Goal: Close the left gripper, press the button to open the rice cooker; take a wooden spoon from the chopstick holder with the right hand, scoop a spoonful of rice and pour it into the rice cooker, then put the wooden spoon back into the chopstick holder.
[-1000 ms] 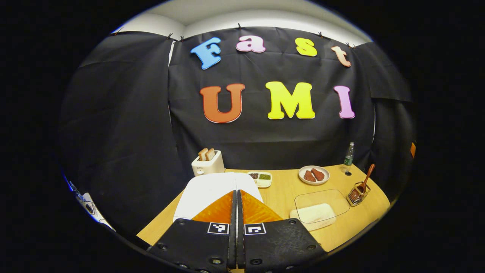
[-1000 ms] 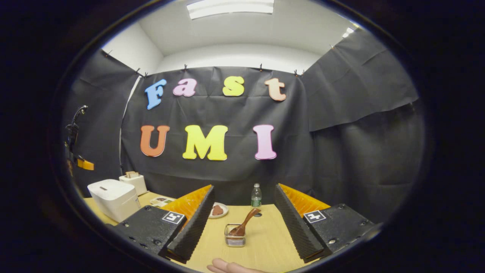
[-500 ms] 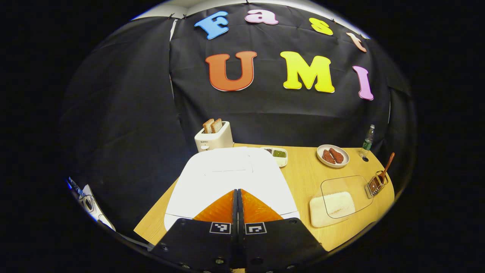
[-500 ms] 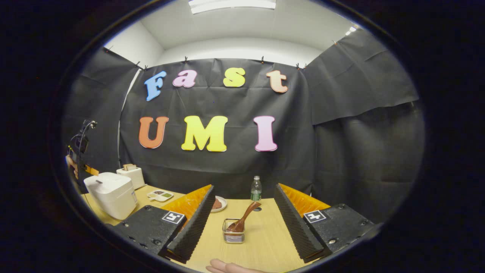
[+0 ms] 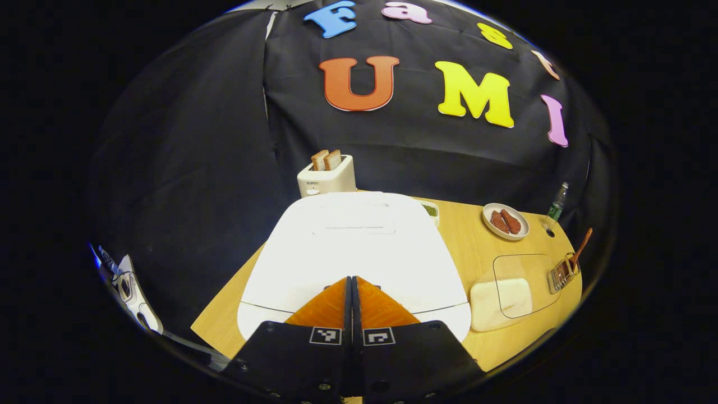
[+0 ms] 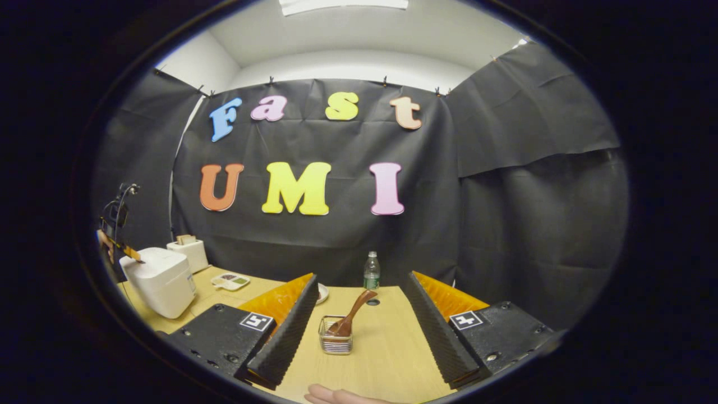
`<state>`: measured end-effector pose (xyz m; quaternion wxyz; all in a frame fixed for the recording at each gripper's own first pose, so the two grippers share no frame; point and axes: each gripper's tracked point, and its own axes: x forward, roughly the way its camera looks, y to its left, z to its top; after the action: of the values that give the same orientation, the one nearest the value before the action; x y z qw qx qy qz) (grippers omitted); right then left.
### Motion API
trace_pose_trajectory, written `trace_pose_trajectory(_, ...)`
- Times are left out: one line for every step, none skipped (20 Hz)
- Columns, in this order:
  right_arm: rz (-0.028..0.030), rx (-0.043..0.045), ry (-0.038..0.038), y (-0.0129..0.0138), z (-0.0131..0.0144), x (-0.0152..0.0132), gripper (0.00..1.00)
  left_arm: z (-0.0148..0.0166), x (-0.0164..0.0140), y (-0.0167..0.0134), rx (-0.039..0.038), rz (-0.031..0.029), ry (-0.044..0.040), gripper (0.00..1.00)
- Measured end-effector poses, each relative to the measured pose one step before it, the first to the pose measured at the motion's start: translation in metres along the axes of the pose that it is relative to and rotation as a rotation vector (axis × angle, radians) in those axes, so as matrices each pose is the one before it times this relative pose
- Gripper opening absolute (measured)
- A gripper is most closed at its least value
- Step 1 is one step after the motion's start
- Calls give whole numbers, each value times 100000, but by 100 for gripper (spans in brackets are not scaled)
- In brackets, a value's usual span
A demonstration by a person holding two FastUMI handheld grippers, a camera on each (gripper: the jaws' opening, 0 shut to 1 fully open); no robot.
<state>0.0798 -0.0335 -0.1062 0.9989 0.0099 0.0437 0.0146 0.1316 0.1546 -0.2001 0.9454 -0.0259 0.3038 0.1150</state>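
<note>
My left gripper (image 5: 352, 280) has its jaws pressed together, nothing between them, tips over the front edge of the white square rice cooker (image 5: 353, 247), lid down. Can't tell if the tips touch it. The right gripper view shows the cooker (image 6: 160, 280) at far left on the light wooden table (image 6: 387, 348).

My right gripper (image 6: 359, 306) has its jaws wide apart, empty, above the table. The brown wooden spoon (image 6: 349, 317) sits between them farther off, tilted, bowl down in the small wire chopstick holder (image 6: 335, 341), handle leaning up to the right. Left gripper view has that holder (image 5: 562, 272) and spoon (image 5: 580, 248) at the table's right edge.

Just beside the holder: clear lidded container of white rice (image 5: 502, 297), right of the cooker. Behind it, a white plate with brown pieces (image 5: 506, 221) and a green-labelled plastic bottle (image 5: 556, 205). A white toaster with two bread slices (image 5: 327, 177) stands behind the cooker.

Fingertips of a hand (image 6: 336, 395) show at the bottom edge of the right gripper view.
</note>
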Motion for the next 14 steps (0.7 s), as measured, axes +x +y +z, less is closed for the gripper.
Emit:
trace_pose_trajectory(366, 460, 355, 112, -58, 39, 99, 0, 69, 54, 307, 87, 152, 0)
trace_pose_trajectory(323, 331, 533, 106, -122, 52, 99, -105, -147, -7, -70, -41, 154, 0)
trace_pose_trajectory(356, 215, 620, 106, -251, -9, 99, -152, -44, -29, -315, -29, 343, 0)
trace_pose_trajectory(339, 122, 534, 84, -75, -32, 99, -87, -34, -36, -96, -354, -263, 0)
trace_pose_trajectory(301, -57, 382, 62, -57, -127, 99, -558, 8, -40, -780, -76, 2173, 0)
trace_pose_trajectory(121, -299, 129, 11, -47, -107, 99, 435, -94, 33, -230, -78, -2097, 0)
trace_pose_trajectory(-191, -354, -23, -14, 14, -120, 99, -124, 71, -45, -98, -89, 726, 0)
trace_pose_trajectory(-189, -461, 281, -66, -112, -36, 99, 59, -85, 3, -50, -8, 40, 0)
trace_pose_trajectory(32, -402, 336, 47, -165, -204, 99, -14, 68, 37, -5, -184, -430, 0)
trace_pose_trajectory(57, -224, 301, 19, -13, -159, 99, 104, -46, 0, -697, -6, -235, 0)
trace_pose_trajectory(-36, -364, 173, -20, -89, -104, 99, 281, -221, -69, -865, 23, -944, 0)
trace_pose_trajectory(-470, -552, 39, -143, -47, -89, 99, 244, -9, 52, -556, -64, -1118, 0)
trace_pose_trajectory(-685, -524, 61, -156, -120, -90, 99, 454, -168, -25, -1197, -88, -1272, 0)
trace_pose_trajectory(-382, -190, 254, -119, -136, -37, 99, 527, -187, -62, -1376, -160, -1773, 0)
